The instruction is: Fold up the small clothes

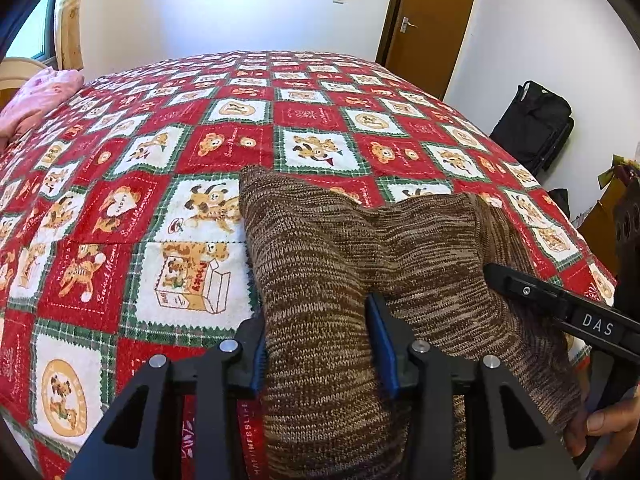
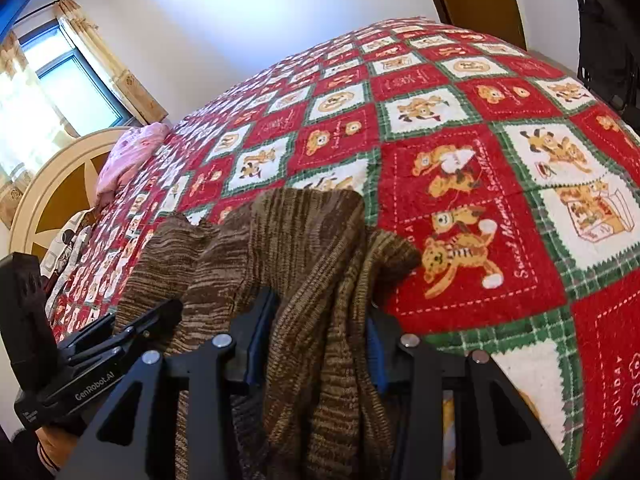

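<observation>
The brown marled knit garment (image 1: 320, 248) lies bunched on my near edge of the red teddy-bear patchwork bedspread (image 1: 160, 152). My left gripper (image 1: 320, 344) and right gripper (image 2: 316, 344) each clamp a thick bundle of it, probably edges gathered for folding.

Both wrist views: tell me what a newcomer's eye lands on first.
The red patchwork bedspread with cartoon bears fills both views. A brown knitted garment lies bunched at its near edge, gripped by the left gripper and right gripper. A pink cloth sits far left.
</observation>
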Available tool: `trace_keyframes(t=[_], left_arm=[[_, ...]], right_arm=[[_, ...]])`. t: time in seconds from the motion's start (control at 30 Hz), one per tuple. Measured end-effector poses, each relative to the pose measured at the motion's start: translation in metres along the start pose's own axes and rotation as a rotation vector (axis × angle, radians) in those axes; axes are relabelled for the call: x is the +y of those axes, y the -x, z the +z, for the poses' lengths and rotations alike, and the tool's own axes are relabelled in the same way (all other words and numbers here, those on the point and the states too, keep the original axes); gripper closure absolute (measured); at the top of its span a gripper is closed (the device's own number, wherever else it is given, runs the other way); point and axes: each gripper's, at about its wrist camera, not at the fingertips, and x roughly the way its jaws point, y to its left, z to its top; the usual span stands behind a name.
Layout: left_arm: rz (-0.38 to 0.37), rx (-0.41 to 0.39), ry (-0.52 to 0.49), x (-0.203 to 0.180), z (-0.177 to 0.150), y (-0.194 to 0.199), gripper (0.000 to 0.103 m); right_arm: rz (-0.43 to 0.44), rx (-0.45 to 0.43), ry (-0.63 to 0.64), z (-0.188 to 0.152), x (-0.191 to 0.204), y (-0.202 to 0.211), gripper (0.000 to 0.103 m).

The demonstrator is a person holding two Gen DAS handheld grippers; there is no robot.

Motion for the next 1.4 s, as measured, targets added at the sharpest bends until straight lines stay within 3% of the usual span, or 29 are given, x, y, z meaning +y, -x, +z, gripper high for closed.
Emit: trace_keyframes(t=[0.27, 0.43, 0.53, 0.6, 0.73, 0.9, 0.93, 1.0, 1.03, 1.07, 1.23, 1.4], left_arm=[[-0.062, 0.001, 0.055, 0.008, -0.002, -0.001, 0.059], [-0.088, 0.002, 0.084, 0.014, -0.003, -0.003, 0.055], [-0.102, 0.006, 0.097, 0.016, -0.003, -0.004, 0.054], [-0.109, 0.007, 0.1, 0.017, -0.004, -0.004, 0.053], [-0.122, 0.009, 0.107, 0.019, -0.004, -0.005, 0.052], [-0.11, 0.006, 0.097, 0.017, -0.004, -0.004, 0.052], [-0.106, 0.005, 0.094, 0.016, -0.004, -0.004, 0.052], [-0.096, 0.004, 0.087, 0.015, -0.004, -0.004, 0.051], [-0.087, 0.002, 0.083, 0.014, -0.004, -0.004, 0.051], [-0.076, 0.0, 0.075, 0.012, -0.004, -0.003, 0.051], [-0.052, -0.027, 0.012, 0.001, -0.005, 0.0, 0.068], [-0.001, -0.057, -0.035, -0.008, -0.006, 0.008, 0.077]], right_arm=[[-0.046, -0.023, 0.047, -0.003, 0.009, 0.002, 0.068], [0.018, -0.028, -0.025, -0.003, -0.006, 0.002, 0.064], [0.053, -0.029, -0.046, -0.003, -0.009, 0.004, 0.057], [0.121, -0.031, -0.069, -0.002, -0.014, 0.005, 0.044], [0.202, -0.045, -0.125, -0.001, -0.021, 0.007, 0.03], [0.114, -0.021, -0.042, -0.001, -0.004, 0.003, 0.03], [0.087, -0.021, -0.023, -0.002, 0.0, 0.002, 0.033], [0.027, -0.021, -0.011, -0.003, 0.001, 0.001, 0.056], [0.019, -0.026, -0.009, -0.003, 0.002, 0.002, 0.059], [0.021, -0.028, -0.004, -0.003, 0.003, 0.002, 0.07], [-0.107, -0.059, 0.112, -0.006, 0.027, 0.006, 0.077], [-0.274, -0.113, 0.267, -0.013, 0.057, 0.01, 0.079]])
